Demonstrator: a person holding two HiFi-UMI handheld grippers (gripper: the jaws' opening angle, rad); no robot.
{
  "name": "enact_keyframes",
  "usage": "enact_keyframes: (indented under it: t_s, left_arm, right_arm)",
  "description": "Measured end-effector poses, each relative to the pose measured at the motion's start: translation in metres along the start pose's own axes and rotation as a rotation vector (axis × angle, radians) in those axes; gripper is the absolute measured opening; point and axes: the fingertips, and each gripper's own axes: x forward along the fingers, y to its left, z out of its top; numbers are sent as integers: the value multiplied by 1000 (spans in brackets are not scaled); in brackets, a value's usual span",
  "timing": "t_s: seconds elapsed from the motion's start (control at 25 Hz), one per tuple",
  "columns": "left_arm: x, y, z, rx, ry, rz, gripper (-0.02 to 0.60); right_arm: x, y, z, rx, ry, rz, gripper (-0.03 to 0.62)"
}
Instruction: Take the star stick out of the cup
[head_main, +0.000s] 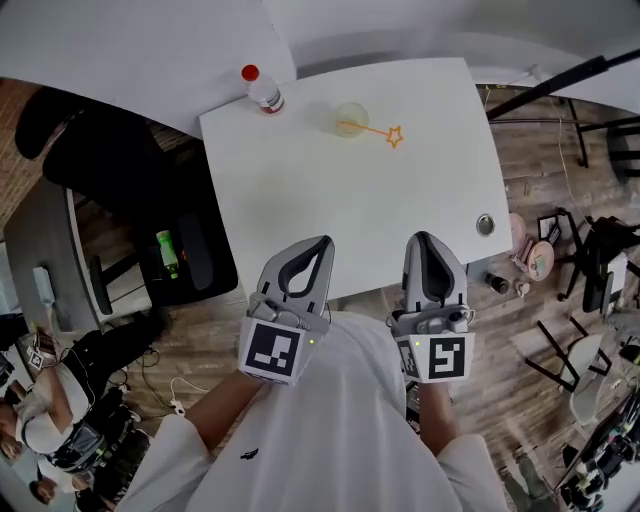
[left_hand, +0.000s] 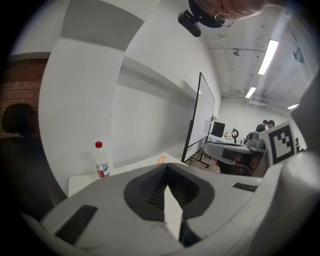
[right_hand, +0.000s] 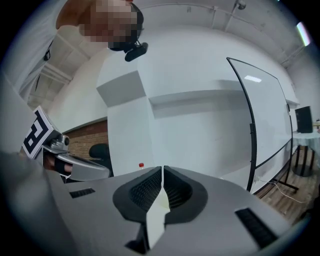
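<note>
A clear cup (head_main: 351, 118) stands at the far side of the white table (head_main: 300, 190). An orange stick leans out of the cup to the right and ends in a star (head_main: 394, 136). The star (left_hand: 161, 159) also peeks over the jaws in the left gripper view. My left gripper (head_main: 322, 241) and right gripper (head_main: 421, 238) hover side by side over the table's near edge, well short of the cup. Both are shut with nothing between the fingers. In the left gripper view the left gripper (left_hand: 166, 165) points toward the star. In the right gripper view the right gripper (right_hand: 162, 168) points at the white wall.
A plastic bottle (head_main: 264, 90) with a red cap stands at the table's far left corner; the bottle (left_hand: 101, 161) is also in the left gripper view. A round metal grommet (head_main: 485, 224) sits near the right edge. A black chair (head_main: 185, 250) is left of the table.
</note>
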Motion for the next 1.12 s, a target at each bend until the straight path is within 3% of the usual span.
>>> enact_keyframes:
  t_s: [0.64,1.12]
  left_arm:
    - [45,14,-9,-46,54,81,-6]
    - [77,25,-23,-91,94,118,-6]
  right_arm:
    - [66,-27,-23,19,45,84,5]
    - [111,-42,-51,45,94,116,72]
